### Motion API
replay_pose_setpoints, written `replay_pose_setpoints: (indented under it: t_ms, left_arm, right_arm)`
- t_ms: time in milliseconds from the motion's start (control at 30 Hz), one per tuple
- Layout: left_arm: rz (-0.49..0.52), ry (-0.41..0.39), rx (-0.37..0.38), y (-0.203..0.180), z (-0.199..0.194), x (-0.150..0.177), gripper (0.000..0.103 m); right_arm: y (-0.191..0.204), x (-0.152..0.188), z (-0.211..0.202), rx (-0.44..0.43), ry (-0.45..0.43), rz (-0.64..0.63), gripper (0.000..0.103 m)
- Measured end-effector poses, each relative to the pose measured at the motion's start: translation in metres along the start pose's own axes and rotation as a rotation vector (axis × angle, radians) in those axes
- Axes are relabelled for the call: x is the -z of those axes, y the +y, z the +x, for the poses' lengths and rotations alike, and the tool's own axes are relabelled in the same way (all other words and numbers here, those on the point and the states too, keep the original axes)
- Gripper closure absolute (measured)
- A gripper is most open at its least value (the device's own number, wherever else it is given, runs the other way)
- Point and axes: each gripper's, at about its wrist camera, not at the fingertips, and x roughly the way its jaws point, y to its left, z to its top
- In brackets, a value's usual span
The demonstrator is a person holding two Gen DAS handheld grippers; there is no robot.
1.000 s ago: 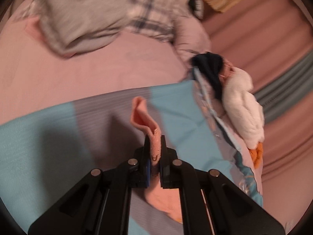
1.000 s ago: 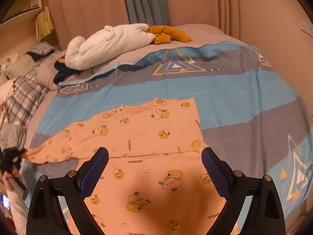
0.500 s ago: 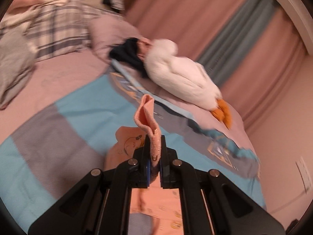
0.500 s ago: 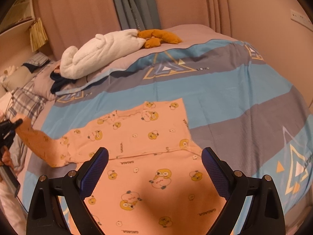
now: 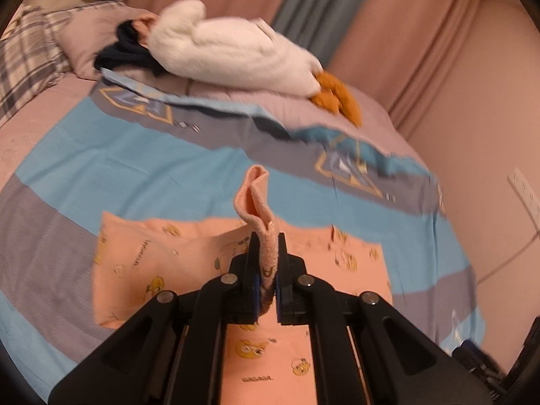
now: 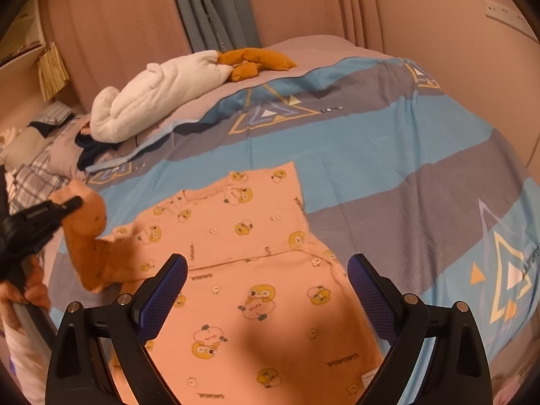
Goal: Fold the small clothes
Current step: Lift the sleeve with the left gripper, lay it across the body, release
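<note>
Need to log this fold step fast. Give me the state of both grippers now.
Left gripper: shut on the sleeve of the orange top.
Right gripper: open, holding nothing, above the top.

Both wrist views overlook the same bed.

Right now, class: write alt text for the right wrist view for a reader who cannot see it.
An open right gripper hovers over a peach duck-print garment spread on a striped bed cover. At left, the left gripper lifts its sleeve.
</note>
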Motion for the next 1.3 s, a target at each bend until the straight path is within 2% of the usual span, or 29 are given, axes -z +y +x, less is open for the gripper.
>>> replay_pose_setpoints:
  t_ms: [333, 700, 767, 867, 933, 1000, 1167, 1300]
  left_arm:
    - [0.097, 0.165, 0.014, -0.028, 0.056, 0.043, 0.097]
    - [0.104, 0.301, -0.012, -0.027, 0.095, 0.075, 0.095]
    - [0.099, 0.316, -0.001, -0.026, 0.097, 0.078, 0.09]
    - [0.066, 0.338, 0.05, -0.023, 0.097, 0.079, 0.072]
    - [0.047, 0.341, 0.077, -0.022, 0.092, 0.078, 0.047]
    - [0.027, 0.316, 0.084, -0.02, 0.08, 0.074, 0.035]
    - [-0.032, 0.222, 0.102, -0.008, 0.039, 0.058, 0.027]
    - [-0.09, 0.129, 0.061, 0.013, -0.001, 0.041, 0.022]
  right_arm:
    - [-0.012, 0.004, 0.004, 0.015, 0.013, 0.019, 0.008]
    - [-0.016, 0.009, 0.013, 0.02, 0.044, 0.025, 0.008]
    - [-0.016, 0.01, 0.014, 0.02, 0.049, 0.026, 0.008]
    - [-0.017, 0.011, 0.016, 0.023, 0.054, 0.026, 0.008]
    - [-0.017, 0.01, 0.016, 0.023, 0.056, 0.028, 0.008]
    - [-0.017, 0.011, 0.017, 0.022, 0.056, 0.028, 0.008]
    - [-0.015, 0.009, 0.019, 0.007, 0.058, 0.026, 0.008]
    - [-0.008, 0.005, 0.023, -0.04, 0.068, 0.016, 0.008]
